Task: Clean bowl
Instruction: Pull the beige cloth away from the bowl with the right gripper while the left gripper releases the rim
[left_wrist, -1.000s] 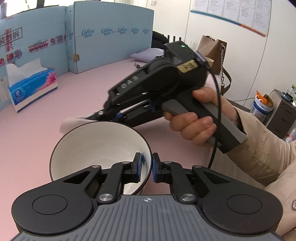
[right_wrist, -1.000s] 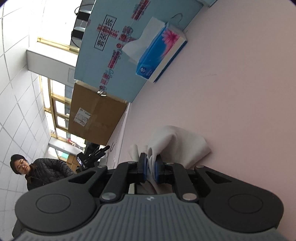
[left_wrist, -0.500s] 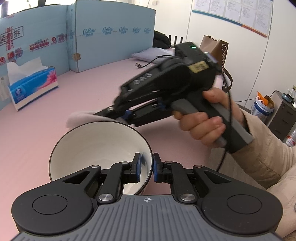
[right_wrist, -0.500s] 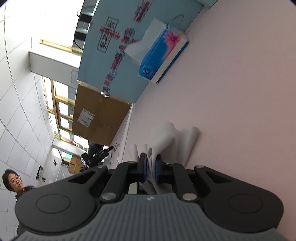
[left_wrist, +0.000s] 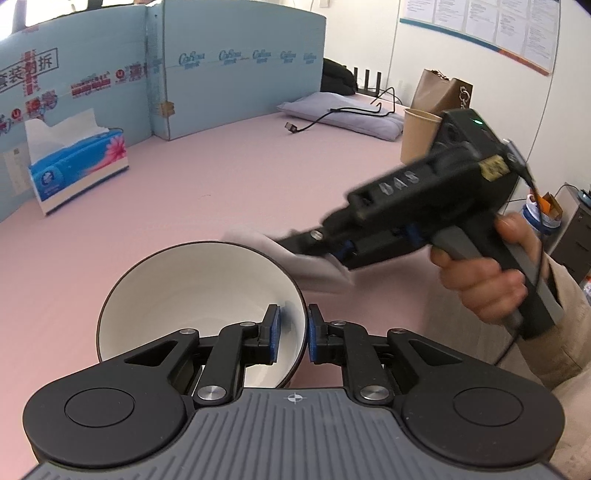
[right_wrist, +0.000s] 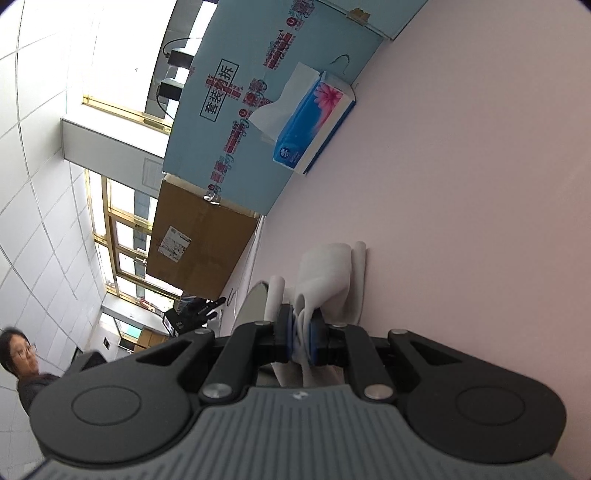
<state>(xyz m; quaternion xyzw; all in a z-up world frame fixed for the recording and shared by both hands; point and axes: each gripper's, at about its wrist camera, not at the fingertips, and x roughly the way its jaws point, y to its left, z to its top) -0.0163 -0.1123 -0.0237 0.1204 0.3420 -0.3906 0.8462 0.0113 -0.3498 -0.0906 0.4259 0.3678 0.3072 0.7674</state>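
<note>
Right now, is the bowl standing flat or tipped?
Tipped. The bowl shows its white, empty-looking inside sideways to the left wrist camera, its rim between the opening left claw.

Office: wall notices (left_wrist: 480, 26), cardboard partitions (left_wrist: 236, 66)

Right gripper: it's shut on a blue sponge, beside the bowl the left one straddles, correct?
Not a blue sponge. The right wrist view shows the right gripper shut on a white tissue. The rest stands: the left gripper straddles the bowl rim.
</note>
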